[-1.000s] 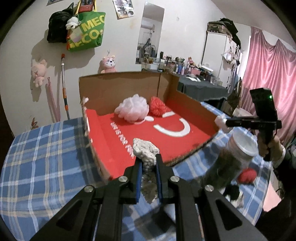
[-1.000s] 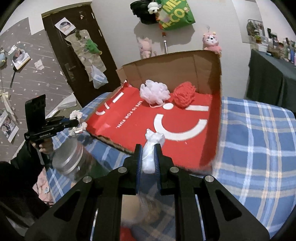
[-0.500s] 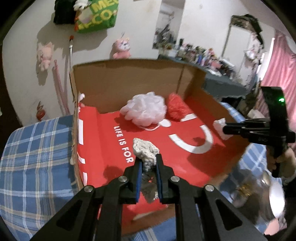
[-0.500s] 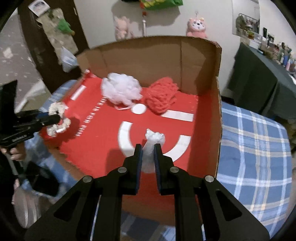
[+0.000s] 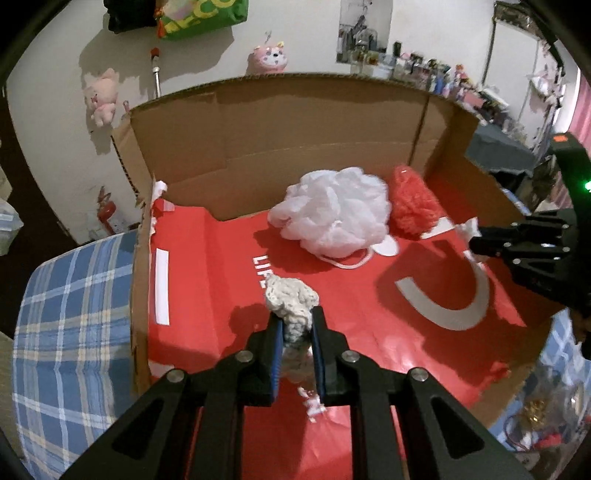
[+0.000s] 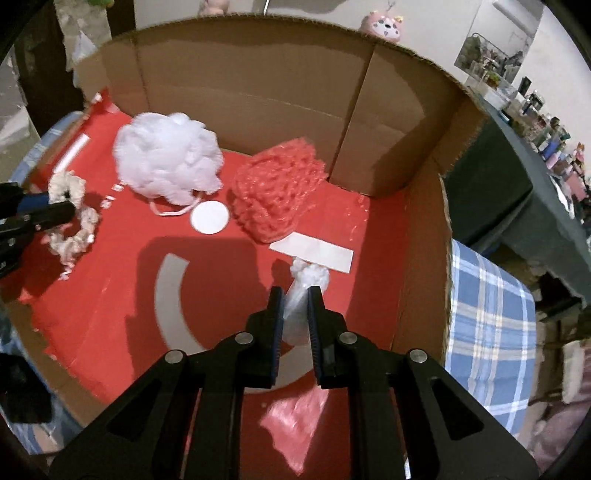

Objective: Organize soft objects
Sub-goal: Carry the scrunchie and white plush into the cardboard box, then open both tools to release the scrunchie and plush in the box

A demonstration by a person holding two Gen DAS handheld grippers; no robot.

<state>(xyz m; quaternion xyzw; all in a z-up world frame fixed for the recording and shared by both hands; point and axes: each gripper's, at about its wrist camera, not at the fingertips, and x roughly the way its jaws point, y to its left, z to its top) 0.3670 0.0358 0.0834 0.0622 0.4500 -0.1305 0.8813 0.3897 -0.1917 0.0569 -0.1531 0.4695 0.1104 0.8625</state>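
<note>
Gripping a cream crocheted scrunchie [image 5: 291, 299], the left claw [image 5: 294, 325] is clenched on it above the red floor of the cardboard box [image 5: 295, 122], near the box's left-front area. Right claw [image 6: 295, 306] is clenched on a white plastic bag wad [image 6: 308, 277], held over the box floor near the right wall, just in front of a white rectangle print.

Readable text: "LIF" in white on the red liner [image 5: 207, 280], partly hidden by the scrunchie; green bag [image 5: 199, 14] on the wall shows "CO", rest cut off.

Inside the box, along the back wall: white mesh bath pouf [image 5: 332, 210] touching a red knitted ball [image 5: 415, 206] at its right.

Versus 1 s ago: both claws were short of the box's front edge, over the blue plaid bed cover [image 5: 70, 310]; now both are over the box interior, closer to the back wall. Grips unchanged. The clear jar seen then is now out of the right view.
</note>
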